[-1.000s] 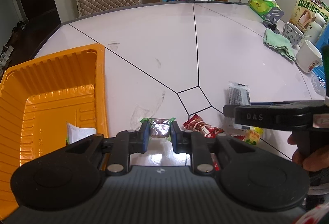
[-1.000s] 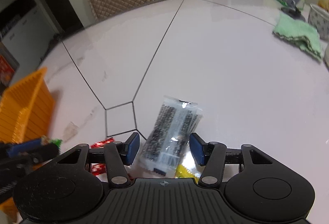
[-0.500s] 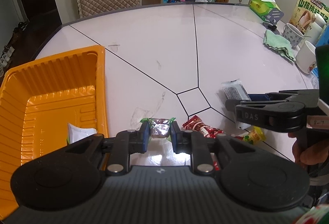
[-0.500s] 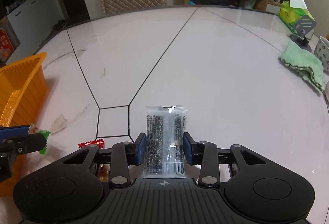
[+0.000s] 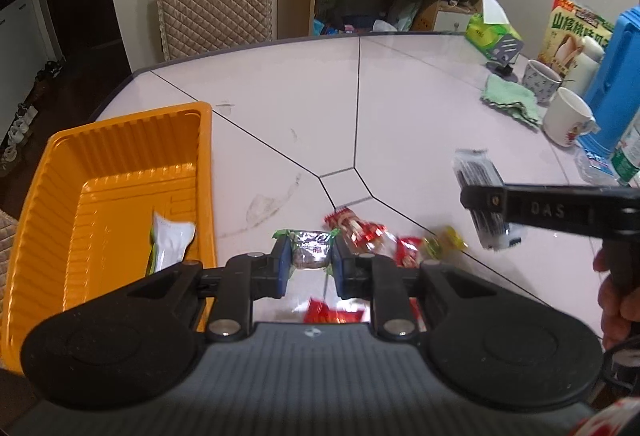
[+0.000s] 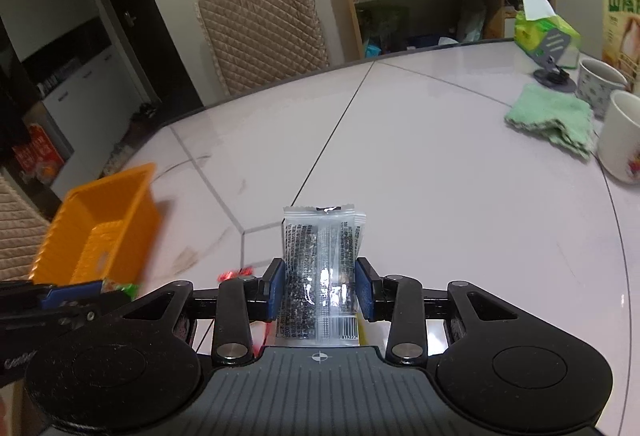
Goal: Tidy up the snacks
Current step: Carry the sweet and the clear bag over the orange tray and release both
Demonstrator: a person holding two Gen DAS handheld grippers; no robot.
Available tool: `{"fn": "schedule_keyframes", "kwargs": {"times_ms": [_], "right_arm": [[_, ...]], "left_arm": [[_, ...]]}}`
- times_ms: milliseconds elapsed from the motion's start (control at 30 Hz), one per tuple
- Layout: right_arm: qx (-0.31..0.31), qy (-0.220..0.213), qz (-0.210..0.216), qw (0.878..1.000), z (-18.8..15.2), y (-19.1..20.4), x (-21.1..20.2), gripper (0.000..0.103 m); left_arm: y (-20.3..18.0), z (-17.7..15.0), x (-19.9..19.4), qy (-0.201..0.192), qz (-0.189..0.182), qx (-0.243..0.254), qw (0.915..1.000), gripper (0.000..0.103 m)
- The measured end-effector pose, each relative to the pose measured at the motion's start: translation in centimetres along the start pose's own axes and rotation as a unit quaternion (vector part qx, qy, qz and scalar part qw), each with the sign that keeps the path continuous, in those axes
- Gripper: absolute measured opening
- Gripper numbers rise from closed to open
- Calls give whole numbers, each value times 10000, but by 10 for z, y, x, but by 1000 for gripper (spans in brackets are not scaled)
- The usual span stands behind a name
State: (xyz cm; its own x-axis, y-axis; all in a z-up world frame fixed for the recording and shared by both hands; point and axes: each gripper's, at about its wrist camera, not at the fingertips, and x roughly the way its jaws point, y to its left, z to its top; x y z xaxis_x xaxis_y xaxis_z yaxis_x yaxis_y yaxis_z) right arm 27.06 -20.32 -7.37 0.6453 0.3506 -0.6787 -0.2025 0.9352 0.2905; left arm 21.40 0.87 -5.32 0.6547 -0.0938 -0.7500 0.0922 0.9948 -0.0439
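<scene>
The left gripper (image 5: 308, 263) is clamped on a small silver-foil candy with green ends (image 5: 306, 248), lifted above the white table (image 5: 280, 104) just beside the near right corner of the orange tray (image 5: 120, 140). A white-and-green packet (image 5: 168, 244) lies inside the tray against its right wall. The right gripper (image 6: 320, 290) grasps a clear packet of dark seeds (image 6: 320, 256) between its blue pads (image 6: 276, 288), off the table and well to the right of the tray. Red-wrapped sweets (image 5: 360, 232) and a yellow one (image 5: 448, 240) lie loose on the table, right of the tray. A green cloth (image 6: 552, 120) and a white mug (image 6: 620, 140) sit far across from the tray.
</scene>
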Motion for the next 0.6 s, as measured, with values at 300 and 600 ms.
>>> {"fn": "schedule_keyframes", "kwargs": {"times_ms": [300,600], "right_arm": [[28,110,397,9991,-49,12,-65,37],[-67,170,1124,9935,-72,61,-98,37]], "left_arm": [[-6,-43,-68,-153,207,-215,9994,19],[22,-67,-124,-371,542,-427,9969,19]]}}
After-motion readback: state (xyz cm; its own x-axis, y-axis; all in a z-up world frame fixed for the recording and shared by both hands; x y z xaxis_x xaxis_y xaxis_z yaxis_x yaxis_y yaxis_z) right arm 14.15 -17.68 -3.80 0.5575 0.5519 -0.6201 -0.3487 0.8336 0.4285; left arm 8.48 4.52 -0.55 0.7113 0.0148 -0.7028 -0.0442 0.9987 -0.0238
